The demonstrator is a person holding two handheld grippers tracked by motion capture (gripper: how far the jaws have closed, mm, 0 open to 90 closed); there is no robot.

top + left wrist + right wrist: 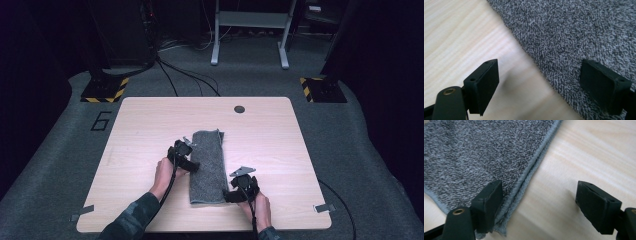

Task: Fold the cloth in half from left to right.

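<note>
Grey terry cloth, a towel (206, 166) folded into a long narrow strip, lies on the pale wooden table (140, 130) a little nearer the person's edge than the middle, its length running away from the person. The left gripper (191, 167) sits at the towel's left long edge, about halfway along it, held by the left hand (165, 172) that comes in from the bottom of the high view in a dark patterned sleeve. In the left gripper view its jaws stand wide apart with nothing pressed between them: one black pad (484, 83) hangs over bare wood, the other over the towel (574, 37), so the fabric's edge runs through the gap. The right gripper (232, 196) is at the towel's near right corner, with the right hand (258, 207) behind it. Its jaws are also spread and clamp nothing; in the right gripper view one pad (489, 203) rests just at the stitched double hem of the towel (474, 157), while the other is over bare table well to the side. Whether that first pad actually touches the hem cannot be told. Beyond the table, black cables (185, 75) trail across the grey carpet.
</note>
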